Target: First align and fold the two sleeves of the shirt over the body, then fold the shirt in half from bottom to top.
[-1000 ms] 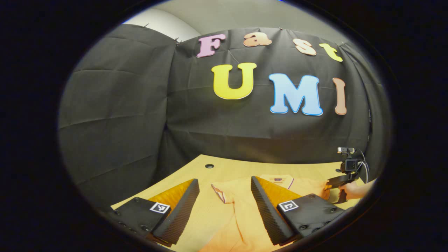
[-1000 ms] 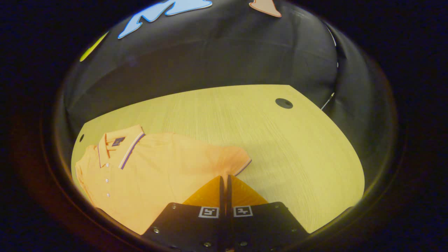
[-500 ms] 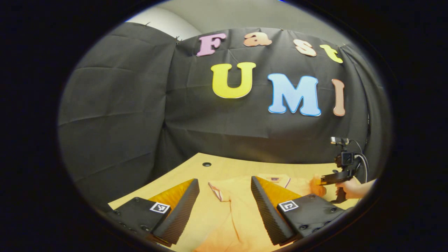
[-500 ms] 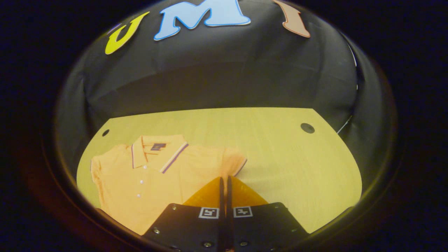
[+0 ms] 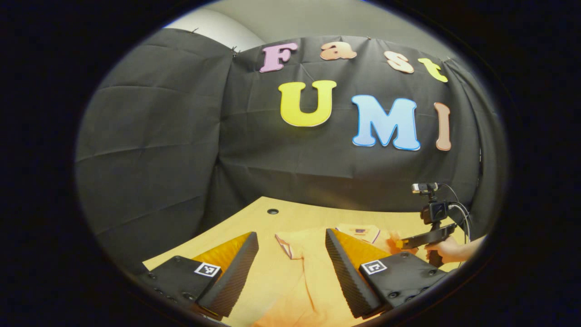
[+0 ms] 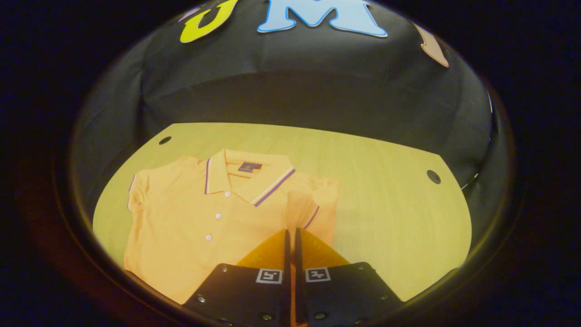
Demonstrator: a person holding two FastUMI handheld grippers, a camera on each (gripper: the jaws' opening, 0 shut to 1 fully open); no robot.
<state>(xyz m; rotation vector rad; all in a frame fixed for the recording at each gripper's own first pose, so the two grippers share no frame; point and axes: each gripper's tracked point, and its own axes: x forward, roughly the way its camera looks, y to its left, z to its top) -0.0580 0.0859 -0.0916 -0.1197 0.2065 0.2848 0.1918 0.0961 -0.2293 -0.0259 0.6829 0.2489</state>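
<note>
while the right gripper [image 6: 291, 236] has its fingers pressed nearly together on the cuff of the right sleeve [image 6: 313, 211], carrying it in over the body of the orange shirt [image 6: 204, 227], the grip looks thin: just the hem edge sits between the tips, so a quick pull could slip the cloth free and let the sleeve flop down crooked. the shirt lies flat, collar [image 6: 247, 175] toward the far wall, on the wooden table [image 6: 390, 213]. the left gripper [image 5: 290, 247] hangs wide open and holds nothing, just above the left sleeve [image 5: 286, 243]. if it closes too low it may pinch the body layer together with the sleeve and drag the whole shirt askew. with one side lifted and nothing anchoring the other, the placket could skew, spoiling the alignment.
</note>
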